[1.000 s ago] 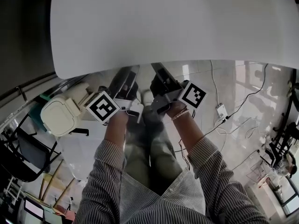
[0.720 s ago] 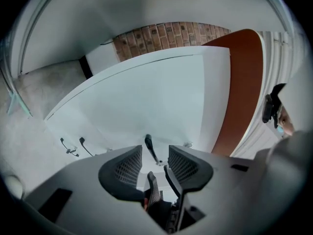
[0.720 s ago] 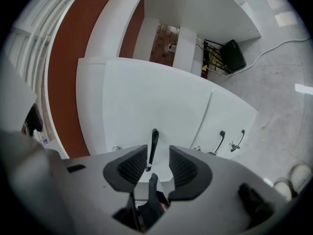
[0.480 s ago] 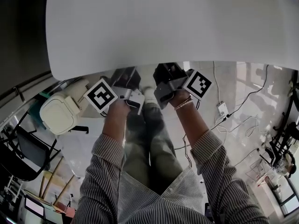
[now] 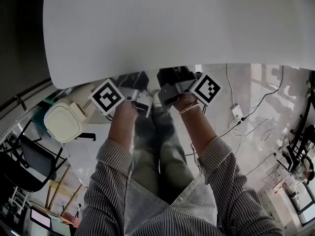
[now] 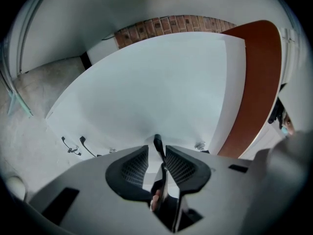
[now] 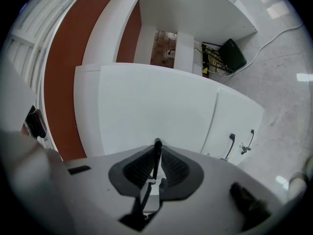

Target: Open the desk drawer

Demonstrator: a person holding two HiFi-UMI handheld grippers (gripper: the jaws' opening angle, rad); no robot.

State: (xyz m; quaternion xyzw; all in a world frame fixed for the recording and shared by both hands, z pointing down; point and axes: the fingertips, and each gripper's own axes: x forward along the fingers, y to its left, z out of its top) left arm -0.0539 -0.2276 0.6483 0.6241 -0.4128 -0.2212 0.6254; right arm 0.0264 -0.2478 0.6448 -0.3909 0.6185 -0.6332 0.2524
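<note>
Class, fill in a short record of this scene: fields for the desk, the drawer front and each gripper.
Desk: white top, person in striped sleeves at its edge
Drawer front: plain white
Left gripper: jaws have just been closing; thin dark handle between them, a gap on one side
Right gripper: jaws have just been closing; pads pressed on a handle
</note>
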